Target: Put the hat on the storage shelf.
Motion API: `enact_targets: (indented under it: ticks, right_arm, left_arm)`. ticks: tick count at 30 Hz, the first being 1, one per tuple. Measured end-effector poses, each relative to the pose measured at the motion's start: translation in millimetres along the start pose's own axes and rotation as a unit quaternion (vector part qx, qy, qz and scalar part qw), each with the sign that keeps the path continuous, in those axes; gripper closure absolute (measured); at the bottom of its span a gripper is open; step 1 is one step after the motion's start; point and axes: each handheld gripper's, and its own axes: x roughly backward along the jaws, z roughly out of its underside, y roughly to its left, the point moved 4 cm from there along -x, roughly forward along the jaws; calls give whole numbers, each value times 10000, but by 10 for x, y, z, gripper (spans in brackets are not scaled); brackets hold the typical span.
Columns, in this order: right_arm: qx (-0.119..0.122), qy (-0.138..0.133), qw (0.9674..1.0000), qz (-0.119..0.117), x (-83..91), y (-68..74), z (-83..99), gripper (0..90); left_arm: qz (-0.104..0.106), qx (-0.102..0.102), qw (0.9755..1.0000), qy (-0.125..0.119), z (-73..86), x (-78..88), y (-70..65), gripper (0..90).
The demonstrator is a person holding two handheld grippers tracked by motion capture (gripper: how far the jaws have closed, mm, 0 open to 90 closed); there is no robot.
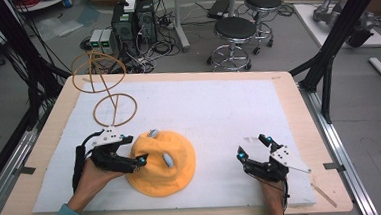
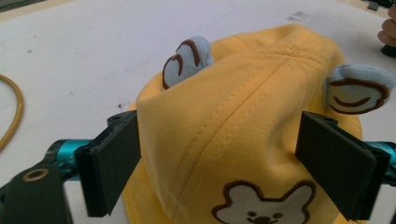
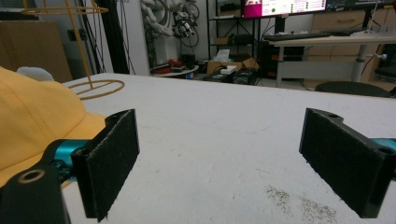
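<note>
High view: yellow hat (image 1: 163,164) is seen lying on the white mat (image 1: 219,111) near the person's edge of the table, crown up, with two small blue ears (image 1: 167,160) on top. The left gripper (image 1: 140,160) is held against the hat's left side, while the right gripper (image 1: 255,147) rests well apart to the right, jaws spread over bare mat. A wire hat stand (image 1: 108,90) stands at the far left of the mat; it is judged to be where the hat is meant to go.

Left gripper view: the crown of the hat (image 2: 243,140) is shown lying between the two black jaws, which stand wide. The left pad seems to touch the fabric, the right pad is just beside it, and no pinch is yet made, so the gripper is read as open around the crown. For a sound grasp, the pads should be closed on a raised fold of the crown below the ears (image 2: 357,88), not on the ears themselves, and the bear patch (image 2: 261,205) should be kept clear of creasing.

Right gripper view: the jaws are seen wide apart with nothing between them, above bare mat, the hat's brim (image 3: 32,121) lying to the left and the stand (image 3: 88,86) beyond. This gripper could be brought to the opposite side of the brim, so that the hat is lifted level.
</note>
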Motion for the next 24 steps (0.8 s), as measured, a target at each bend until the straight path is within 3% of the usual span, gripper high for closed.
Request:
enact_targets:
  ticks: [6,12,15,17,20,24]
  right_arm:
    - [-4,0,10000,7,0,0,0,110]
    - [4,-11,10000,7,1,-5,-1,110]
    - [-18,-18,10000,19,2,-8,-1,110]
    - [-5,-32,10000,18,2,-10,-2,110]
    - [-31,-25,10000,14,2,-8,-2,110]
    - [-28,-31,10000,22,2,-10,-3,110]
  left_arm:
    - [115,36,9999,35,6,-23,-8,283]
    - [251,-6,9996,84,27,-89,-23,560]
    - [235,-9,9997,74,56,-105,-15,734]
    - [162,29,9998,60,60,-95,-6,799]
    - [145,-6,9999,76,60,-82,-13,860]
    - [174,104,9997,131,59,-71,-14,874]
